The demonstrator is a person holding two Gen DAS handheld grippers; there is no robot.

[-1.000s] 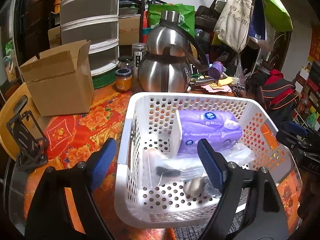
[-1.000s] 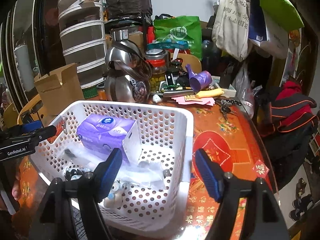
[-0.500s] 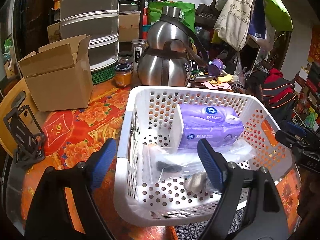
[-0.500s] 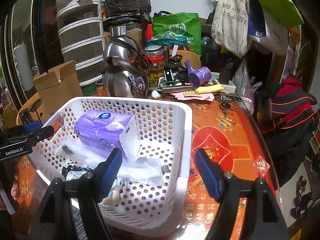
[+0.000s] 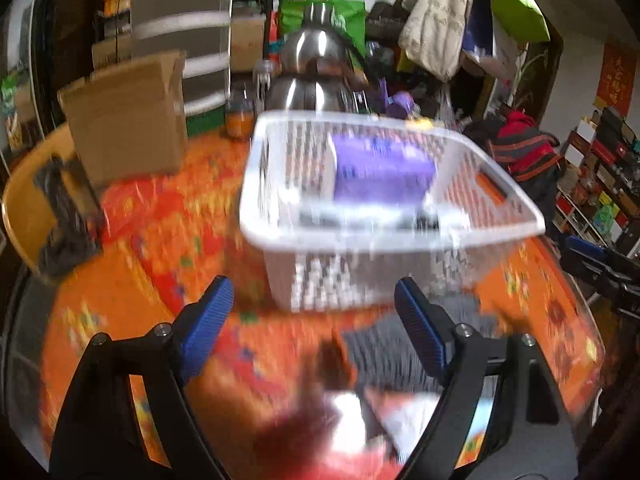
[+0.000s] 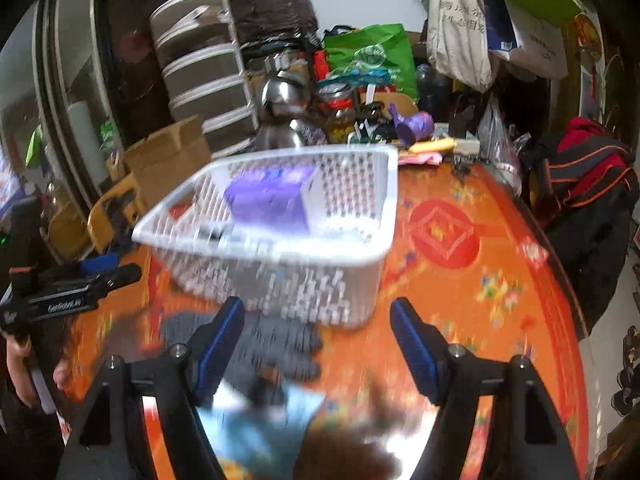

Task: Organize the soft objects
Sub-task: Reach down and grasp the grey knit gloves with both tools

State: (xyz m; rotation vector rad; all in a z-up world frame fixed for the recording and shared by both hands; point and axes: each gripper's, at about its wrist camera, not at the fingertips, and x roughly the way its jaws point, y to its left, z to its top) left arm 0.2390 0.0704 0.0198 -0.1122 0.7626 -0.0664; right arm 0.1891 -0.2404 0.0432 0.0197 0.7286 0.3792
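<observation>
Both views are motion-blurred. A white perforated basket (image 5: 360, 280) (image 6: 304, 280) stands on the orange-red tablecloth and holds a purple tissue pack (image 5: 380, 176) (image 6: 268, 200) plus clear plastic wrapping. In front of the basket lies a dark grey knitted cloth (image 5: 392, 356) (image 6: 256, 340), with blurred red, white and blue items nearer me. My left gripper (image 5: 314, 320) hangs open over the cloth's left part, nothing between its blue pads. My right gripper (image 6: 318, 340) is open above the cloth's right edge, also with nothing in it. The left gripper (image 6: 80, 284) shows at the right view's left edge.
A cardboard box (image 5: 124, 116) sits at the back left, a steel kettle (image 5: 316, 68) behind the basket, grey drawers (image 6: 204, 76) and hanging bags (image 5: 432, 32) beyond. A person's hand (image 6: 24, 372) shows at the left. A red-black jacket (image 6: 588, 168) hangs beside the table's right edge.
Both grippers have pulled back from above the basket toward the table's near side. The basket now lies ahead of them, and the grey cloth and other items have come into view.
</observation>
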